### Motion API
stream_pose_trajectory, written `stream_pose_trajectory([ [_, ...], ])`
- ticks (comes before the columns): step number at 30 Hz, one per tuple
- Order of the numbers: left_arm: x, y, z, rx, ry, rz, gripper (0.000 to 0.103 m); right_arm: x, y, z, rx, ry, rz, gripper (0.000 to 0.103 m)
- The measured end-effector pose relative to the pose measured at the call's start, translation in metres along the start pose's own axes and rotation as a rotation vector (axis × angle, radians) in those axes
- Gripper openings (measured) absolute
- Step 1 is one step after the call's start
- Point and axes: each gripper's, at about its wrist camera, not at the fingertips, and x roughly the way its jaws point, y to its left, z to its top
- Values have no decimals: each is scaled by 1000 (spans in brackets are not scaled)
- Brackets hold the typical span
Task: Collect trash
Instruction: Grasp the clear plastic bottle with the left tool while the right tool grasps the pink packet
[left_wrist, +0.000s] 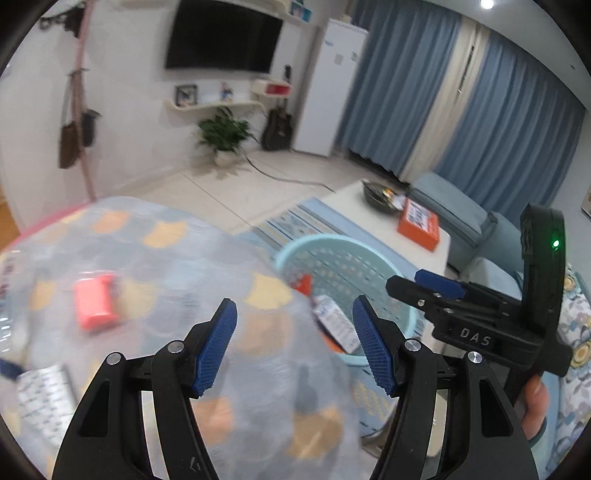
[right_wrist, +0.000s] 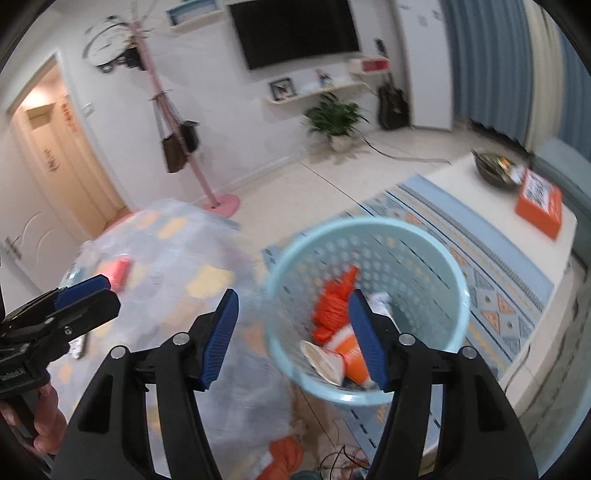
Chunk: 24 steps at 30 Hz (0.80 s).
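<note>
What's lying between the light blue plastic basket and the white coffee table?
In the right wrist view, only a strip of patterned blue rug lies between the light blue plastic basket and the white coffee table; nothing sits on it.

You are standing in a home living room: black wall-mounted television (right_wrist: 295, 31), long blue curtains (left_wrist: 498, 107), light-blue fabric sofa (left_wrist: 454, 206), leafy green potted plant (right_wrist: 334, 116).

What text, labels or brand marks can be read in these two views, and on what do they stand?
"DAS": raised letters on the right gripper body, left wrist view.
Left gripper body label: cut off, unreadable.
Orange box print: blurred.
Packet in the blue basket: blurred.
</note>
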Motion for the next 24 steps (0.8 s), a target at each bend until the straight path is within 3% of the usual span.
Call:
stream_pose_trajectory([
  [4,-34,26,-3,-33,-58,70,67,-1,43,8,-69,-18,48,69],
  [9,-69,71,-5,-102,-116,149,76,11,104,13,-175,6,107,69],
  [12,-83,104,-5,-148,-126,215,76,22,138,12,-227,21,129,76],
  [16,-100,154,-7,-215,-138,271,77,35,174,8,-288,48,171,76],
  [19,-99,187,-8,-235,-119,347,79,52,200,-2,-326,79,190,76],
  [24,-87,233,-8,-294,-65,353,79,82,228,-9,-362,132,186,76],
])
